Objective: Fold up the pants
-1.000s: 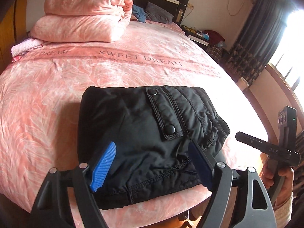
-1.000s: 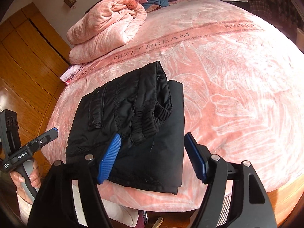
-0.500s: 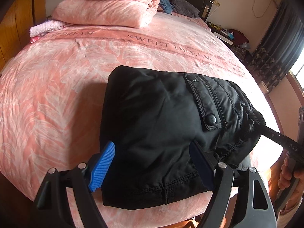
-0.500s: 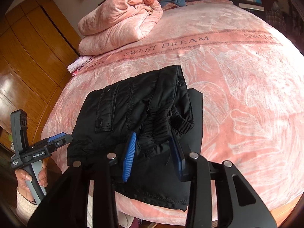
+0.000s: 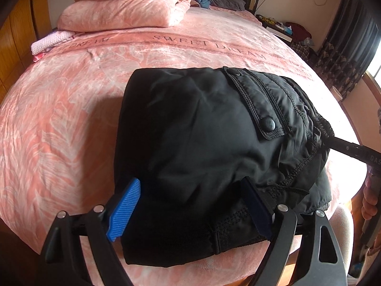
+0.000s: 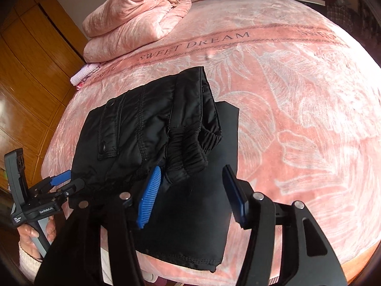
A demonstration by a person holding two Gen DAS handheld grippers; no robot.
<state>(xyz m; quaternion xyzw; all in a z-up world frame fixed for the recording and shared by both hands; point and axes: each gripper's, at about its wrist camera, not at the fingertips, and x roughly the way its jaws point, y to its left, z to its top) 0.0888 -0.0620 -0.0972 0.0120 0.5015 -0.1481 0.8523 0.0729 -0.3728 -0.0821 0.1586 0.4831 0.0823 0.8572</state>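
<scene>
Both claws stand with their fingers spread and nothing pinched between them. My left gripper (image 5: 188, 211) straddles the near edge of the pants (image 5: 214, 147), its blue pads either side of the cloth but not closed on it; my right gripper (image 6: 193, 202) hovers over the elastic waistband (image 6: 190, 147) end, jaws likewise apart, the left pad just beside the gathered band.

From the pants outward: they lie as a thick black bundle, already doubled over more than once by the look of the layers, with the flap pocket and its snap button (image 5: 268, 123) on top. A flatter layer sticks out under the waistband on my right side. The bundle sits close to the near edge of the bed (image 6: 297, 95), on the pink bedspread printed "SWEET DREAM". Well beyond it, toward the headboard, is a stack of folded pink blankets (image 5: 126, 7), with a small pink-and-white cloth (image 5: 50, 44) beside it.

I judge the fold to be nearly done, and this the tidying stage. The waistband end is lumpy and out of line with the layer beneath. Next I would press or tug that end square, taking only the top layers so the bundle does not slide off the bed's edge.
</scene>
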